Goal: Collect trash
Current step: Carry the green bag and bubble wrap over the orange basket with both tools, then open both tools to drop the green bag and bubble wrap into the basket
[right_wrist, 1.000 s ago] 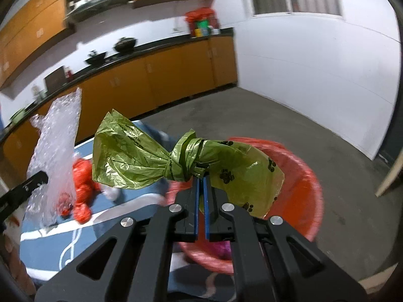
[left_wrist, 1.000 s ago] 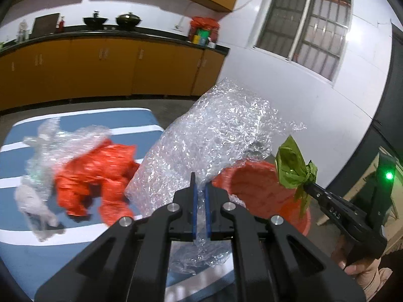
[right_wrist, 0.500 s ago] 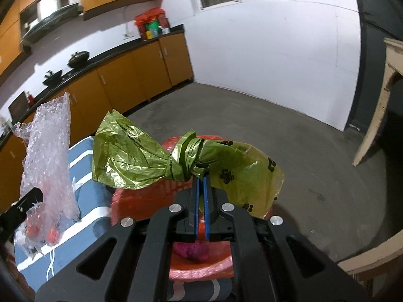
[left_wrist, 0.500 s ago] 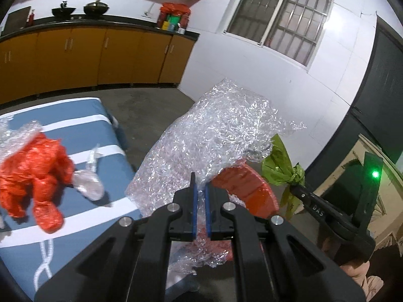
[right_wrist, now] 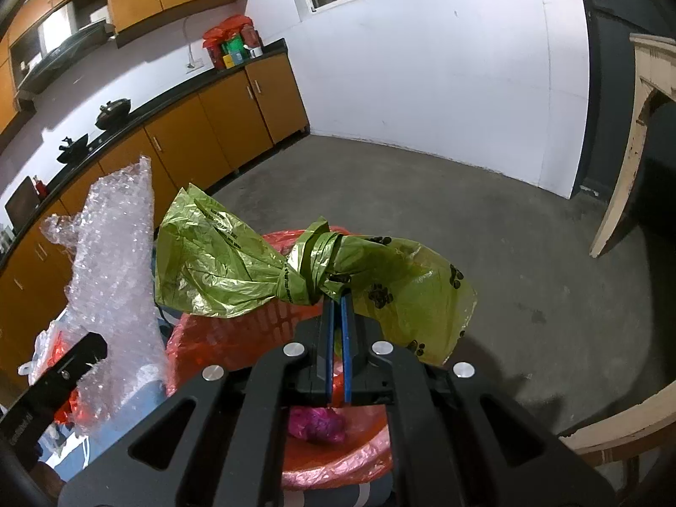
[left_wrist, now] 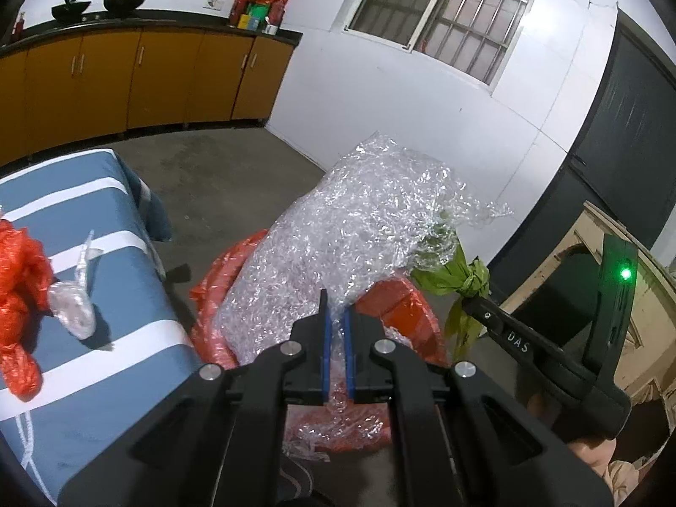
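A blue cloth with white stripes (left_wrist: 97, 338) covers a surface left of the left gripper's fingers, its near corner cut off by the frame. Past and below both pairs of fingers stands a bin lined with an orange bag (right_wrist: 236, 333), its rim largely hidden: a sheet of bubble wrap (left_wrist: 359, 236) blocks most of it in the left wrist view, and the gripper body covers its near side in the right wrist view.

The left gripper (left_wrist: 336, 329) has its blue pads nearly closed on the lower edge of the bubble wrap, which rises up and away from the fingers and hangs over the bin. How much of the wrap trails below the pads is hard to make out behind the black frame.

The right gripper (right_wrist: 336, 308) has its pads pinched on the knot of a green bag printed with black paw marks (right_wrist: 304, 270), held above the bin opening; the bag's tail fans out left of the fingers and its filled end bulges to the right.

A crumpled orange bag (left_wrist: 17, 295) lies on the cloth at the far left, partly out of frame, with a small clear plastic wad (left_wrist: 74, 304) just beside it. Inside the bin, under the right fingers, a pink lump (right_wrist: 317, 424) shows, too hidden to identify.
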A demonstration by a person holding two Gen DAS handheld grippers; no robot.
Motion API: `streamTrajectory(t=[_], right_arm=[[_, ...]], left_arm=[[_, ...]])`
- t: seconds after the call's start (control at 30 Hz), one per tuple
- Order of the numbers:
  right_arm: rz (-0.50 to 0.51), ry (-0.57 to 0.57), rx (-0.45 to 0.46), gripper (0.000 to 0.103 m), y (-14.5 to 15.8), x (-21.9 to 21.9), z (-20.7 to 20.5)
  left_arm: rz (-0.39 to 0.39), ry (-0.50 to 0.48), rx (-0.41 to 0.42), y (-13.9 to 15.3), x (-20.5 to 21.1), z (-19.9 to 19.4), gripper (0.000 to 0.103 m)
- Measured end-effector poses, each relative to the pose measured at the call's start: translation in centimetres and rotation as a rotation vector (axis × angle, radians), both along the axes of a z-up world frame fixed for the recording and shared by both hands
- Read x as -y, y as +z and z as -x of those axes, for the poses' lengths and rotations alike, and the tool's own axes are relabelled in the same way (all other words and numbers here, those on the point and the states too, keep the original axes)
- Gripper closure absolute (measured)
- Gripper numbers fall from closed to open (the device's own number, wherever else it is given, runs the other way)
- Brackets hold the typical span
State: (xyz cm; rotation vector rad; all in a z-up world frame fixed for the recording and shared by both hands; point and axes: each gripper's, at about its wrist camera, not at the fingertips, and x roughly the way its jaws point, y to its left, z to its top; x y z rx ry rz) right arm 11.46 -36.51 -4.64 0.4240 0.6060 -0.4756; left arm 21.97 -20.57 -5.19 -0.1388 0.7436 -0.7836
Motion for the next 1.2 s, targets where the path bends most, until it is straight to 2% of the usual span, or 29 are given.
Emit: streamTrajectory(t=[0.4,0.57,0.63,0.77,0.8,0.9,1.2], right_arm=[[-0.041,0.017,-0.016,0.099,-0.6,0.2,-1.2],[-0.038,0.065,-0.026,0.099,-0.9,0.0,-1.6],[-0.042,0.076,-0.034,0.096,-1.1,0.0,-1.6],[-0.043,0.082,-0.034,0.072,-1.2,0.2,-1.3],[-0.04,0.083,-0.031,0.07,-1.2,0.2,-1.2],[-0.029,0.087,-0.03,0.07,-1.0,0.1,-1.0],[0.002,0.091,-0.033,0.07,-0.7,-1.0,-0.9]], left_arm=[[0.003,-0.037,-0.064,-1.7,2.3,-1.3,0.095],[-0.007,-0.034,-0.085,-2.5,2.7,-1.7,0.086],[-0.01,-0.027,-0.094,-2.8,2.7,-1.9,0.08],[-0.017,-0.016,-0.098,-3.2,2.3,-2.0,0.075],[-0.019,-0.011,-0.098,-3.2,2.1,-2.1,0.074],[-0.022,0.006,-0.095,-3.3,1.5,-2.2,0.071],[-0.054,0.083,-0.04,-2.7,-1.2,-1.7,0.054]])
